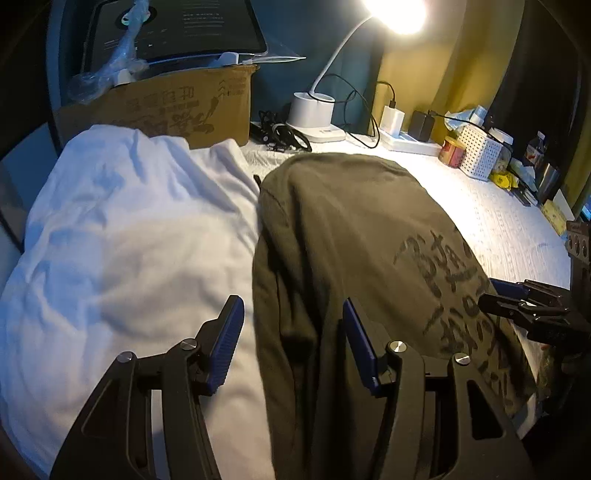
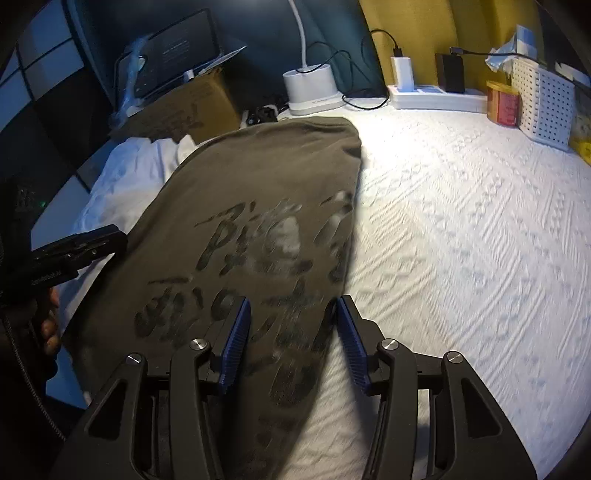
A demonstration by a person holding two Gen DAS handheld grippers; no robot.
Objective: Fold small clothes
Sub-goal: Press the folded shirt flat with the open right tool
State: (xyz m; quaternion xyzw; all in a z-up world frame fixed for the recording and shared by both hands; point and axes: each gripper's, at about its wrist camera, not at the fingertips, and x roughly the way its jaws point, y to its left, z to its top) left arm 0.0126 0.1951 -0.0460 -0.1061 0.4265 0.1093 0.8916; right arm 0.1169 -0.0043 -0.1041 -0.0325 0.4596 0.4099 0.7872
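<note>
An olive-green T-shirt [image 1: 351, 240] with a dark print lies flat on the white textured table cover [image 2: 461, 240]. My left gripper [image 1: 293, 343] hovers open over the shirt's left edge; cloth lies below the gap and the blue pads [image 1: 227, 343] do not press on it. My right gripper [image 2: 293, 343] is open too, above the T-shirt [image 2: 240, 221] at its right edge, with the printed cloth beneath its fingers. Each gripper shows in the other's view: the right gripper [image 1: 517, 306] at the shirt's right side, the left gripper [image 2: 81, 243] at its left, held by a hand [image 2: 50, 325].
A rumpled white garment [image 1: 122, 240] lies left of the shirt. Behind stand a cardboard box [image 1: 159, 110] with a tablet [image 1: 177, 29] on top, a lit desk lamp [image 1: 314, 110], cables [image 1: 284, 136], a power strip [image 1: 406, 142], a red tin [image 1: 452, 151] and a white perforated basket [image 1: 480, 155].
</note>
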